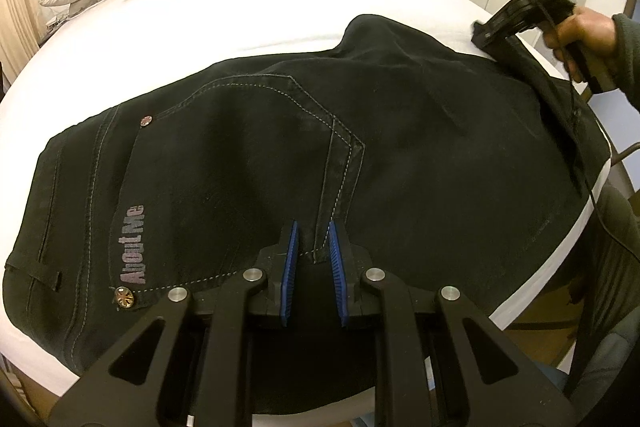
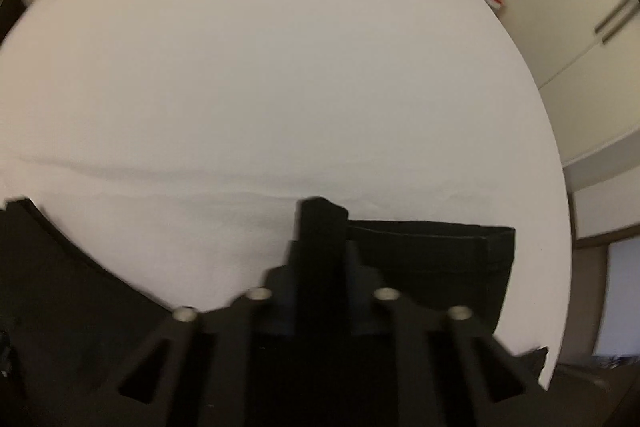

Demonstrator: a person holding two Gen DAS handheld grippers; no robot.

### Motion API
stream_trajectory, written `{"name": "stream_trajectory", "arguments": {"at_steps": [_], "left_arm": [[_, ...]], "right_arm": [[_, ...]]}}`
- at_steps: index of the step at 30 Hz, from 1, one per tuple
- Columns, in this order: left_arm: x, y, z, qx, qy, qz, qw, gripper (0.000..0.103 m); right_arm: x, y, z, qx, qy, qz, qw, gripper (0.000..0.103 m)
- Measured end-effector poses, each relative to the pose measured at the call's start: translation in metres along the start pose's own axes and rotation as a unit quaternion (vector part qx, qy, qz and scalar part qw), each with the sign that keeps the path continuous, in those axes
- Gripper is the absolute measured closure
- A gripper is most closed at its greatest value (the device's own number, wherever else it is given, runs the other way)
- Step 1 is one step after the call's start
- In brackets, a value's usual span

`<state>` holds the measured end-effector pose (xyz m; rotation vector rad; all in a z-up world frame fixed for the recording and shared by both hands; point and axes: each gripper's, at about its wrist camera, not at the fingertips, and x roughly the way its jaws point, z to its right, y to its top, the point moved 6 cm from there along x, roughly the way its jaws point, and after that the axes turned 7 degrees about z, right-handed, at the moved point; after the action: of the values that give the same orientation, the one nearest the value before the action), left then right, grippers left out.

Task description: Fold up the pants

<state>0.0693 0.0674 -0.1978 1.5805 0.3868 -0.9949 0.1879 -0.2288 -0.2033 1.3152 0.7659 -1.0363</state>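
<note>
While the black pants (image 1: 300,147) are lying across the white bed (image 1: 240,27), the right gripper (image 2: 322,227) is pinching a leg fold, seemingly to carry it over; the left gripper (image 1: 314,247) is hovering above the pants, jaws parted.

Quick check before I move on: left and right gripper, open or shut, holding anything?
Left gripper: open, blue pads apart over the black pants, gripping nothing.
Right gripper: shut on a pinched fold of the pants.
</note>
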Motion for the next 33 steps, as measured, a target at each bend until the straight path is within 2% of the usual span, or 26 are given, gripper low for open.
{"name": "stream_trajectory", "arguments": {"at_steps": [4, 6, 8, 10, 12, 13, 15, 17, 19, 24, 30, 33], "left_arm": [[0.001, 0.001, 0.001, -0.002, 0.005, -0.002, 1.0, 0.087], [0.002, 0.002, 0.001, -0.003, 0.008, -0.003, 1.0, 0.087], [0.002, 0.002, 0.002, -0.003, 0.015, -0.004, 0.9999, 0.087], [0.003, 0.003, 0.004, 0.001, 0.022, -0.005, 0.9997, 0.087], [0.004, 0.003, 0.007, 0.001, 0.03, -0.005, 0.9995, 0.087], [0.004, 0.004, 0.008, 0.001, 0.035, -0.006, 0.9994, 0.087], [0.006, 0.005, 0.009, -0.003, 0.039, -0.006, 0.9992, 0.086], [0.007, 0.005, 0.01, -0.006, 0.041, -0.007, 0.9991, 0.083], [0.008, 0.007, 0.012, -0.005, 0.048, -0.01, 0.9988, 0.082], [0.011, 0.009, 0.017, -0.004, 0.067, -0.02, 0.9976, 0.082], [0.011, 0.013, 0.02, -0.024, 0.075, -0.025, 0.9966, 0.082], [0.008, 0.014, 0.021, -0.026, 0.065, -0.023, 0.9972, 0.081]], "right_arm": [[-0.036, -0.008, 0.024, 0.051, 0.037, 0.051, 0.997, 0.095], [-0.068, -0.023, 0.039, 0.084, 0.068, 0.095, 0.99, 0.095], [-0.097, -0.045, 0.059, 0.119, 0.076, 0.131, 0.981, 0.095], [-0.125, -0.077, 0.087, 0.169, 0.093, 0.167, 0.967, 0.095], [-0.141, -0.127, 0.123, 0.238, 0.096, 0.187, 0.948, 0.095], [-0.137, -0.144, 0.137, 0.265, 0.093, 0.187, 0.941, 0.095], [-0.12, -0.194, 0.174, 0.349, 0.093, 0.17, 0.917, 0.095], [-0.097, -0.235, 0.2, 0.427, 0.114, 0.145, 0.885, 0.095], [-0.085, -0.252, 0.211, 0.451, 0.125, 0.139, 0.872, 0.096], [-0.091, -0.255, 0.201, 0.451, 0.133, 0.16, 0.868, 0.096], [-0.09, -0.253, 0.218, 0.468, 0.146, 0.182, 0.852, 0.096], [-0.092, -0.258, 0.22, 0.477, 0.15, 0.183, 0.846, 0.096]]}}
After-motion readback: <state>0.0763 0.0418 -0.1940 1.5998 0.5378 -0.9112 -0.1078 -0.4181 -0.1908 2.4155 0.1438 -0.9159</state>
